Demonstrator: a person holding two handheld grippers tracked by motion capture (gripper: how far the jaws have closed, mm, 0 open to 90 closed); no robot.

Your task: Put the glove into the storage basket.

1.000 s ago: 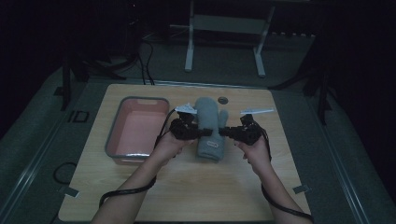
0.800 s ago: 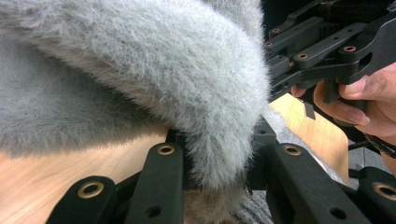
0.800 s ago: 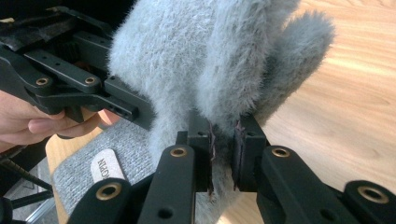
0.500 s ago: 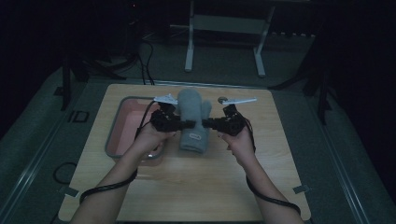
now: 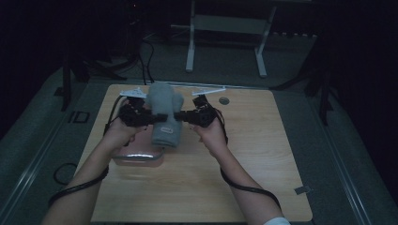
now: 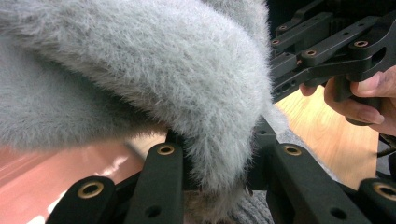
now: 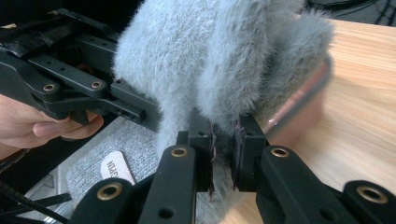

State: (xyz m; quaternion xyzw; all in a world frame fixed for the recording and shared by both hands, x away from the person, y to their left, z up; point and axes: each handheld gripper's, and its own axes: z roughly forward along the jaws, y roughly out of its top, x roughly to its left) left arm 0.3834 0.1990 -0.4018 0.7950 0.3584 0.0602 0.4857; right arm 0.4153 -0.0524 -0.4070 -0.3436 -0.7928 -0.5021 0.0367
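Observation:
A folded grey fluffy garment [image 5: 164, 118] hangs in the air between both grippers, over the near end of a pink tray [image 5: 139, 157] on the wooden table [image 5: 263, 154]. My left gripper [image 5: 151, 118] is shut on its left edge, and my right gripper [image 5: 181, 116] is shut on its right edge. In the left gripper view the fluffy garment [image 6: 140, 70] bulges over my left gripper [image 6: 217, 186], whose jaws pinch a fold. In the right gripper view my right gripper [image 7: 223, 158] clamps a fold of the garment [image 7: 224, 60]; a white label [image 7: 116, 170] shows on its lower part.
The other hand's gripper [image 6: 327, 46] shows at the top right of the left gripper view. A small round hole [image 5: 224, 100] sits near the table's far edge. A white metal stand [image 5: 225, 33] and cables lie on the dark floor beyond.
Both hands have carried the garment to the left, a little higher and farther away, from the table's middle to above the pink tray. Both grips have stayed shut.

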